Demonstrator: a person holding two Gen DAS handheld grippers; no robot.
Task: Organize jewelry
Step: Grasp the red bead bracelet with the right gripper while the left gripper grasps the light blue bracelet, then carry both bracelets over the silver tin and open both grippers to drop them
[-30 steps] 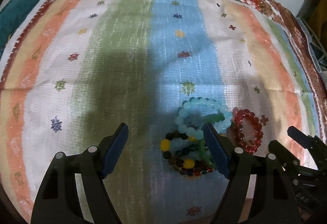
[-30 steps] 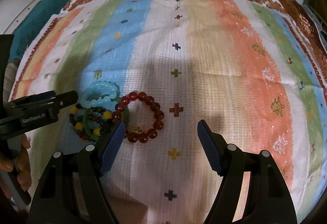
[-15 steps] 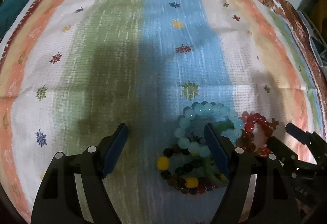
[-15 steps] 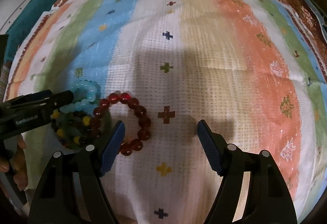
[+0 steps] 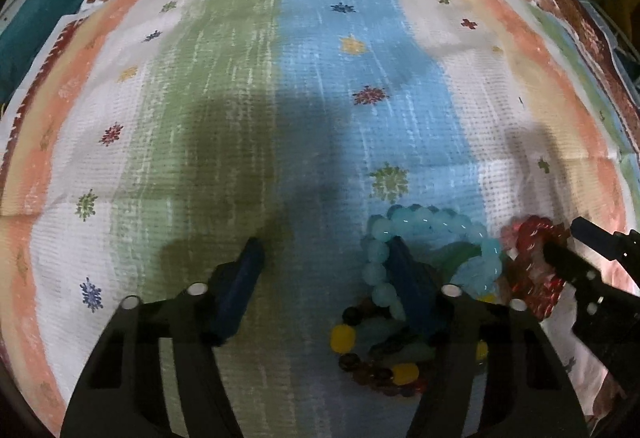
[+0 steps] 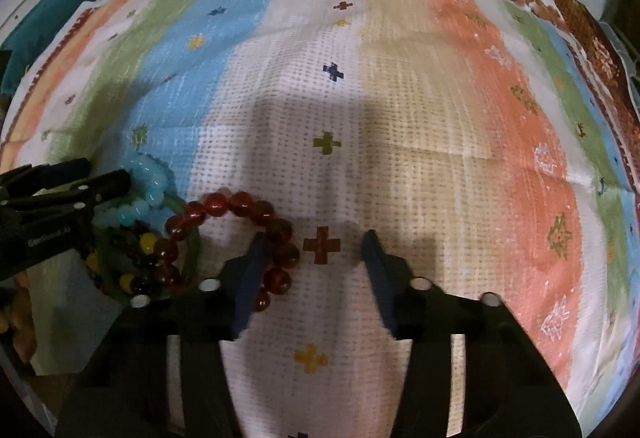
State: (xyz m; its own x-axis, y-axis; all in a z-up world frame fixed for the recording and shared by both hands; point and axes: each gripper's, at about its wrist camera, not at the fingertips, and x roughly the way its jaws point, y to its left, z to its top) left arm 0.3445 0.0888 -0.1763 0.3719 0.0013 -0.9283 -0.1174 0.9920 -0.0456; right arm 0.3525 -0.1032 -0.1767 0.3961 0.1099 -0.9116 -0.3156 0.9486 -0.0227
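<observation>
both hand-held grippers have narrowed yet hold nothing; right straddles the red bracelet; left the blue bracelet.

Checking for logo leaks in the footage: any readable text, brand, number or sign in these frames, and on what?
"GenRobot.AI", probably: white print on the side of the left gripper body, in the right wrist view; blurred, so the middle letters are a guess.
Right gripper, in the left wrist view: no lettering legible on its body.
Striped cloth: only woven crosses and stars, no words or numbers.
Bracelets: no readable marks.
</observation>
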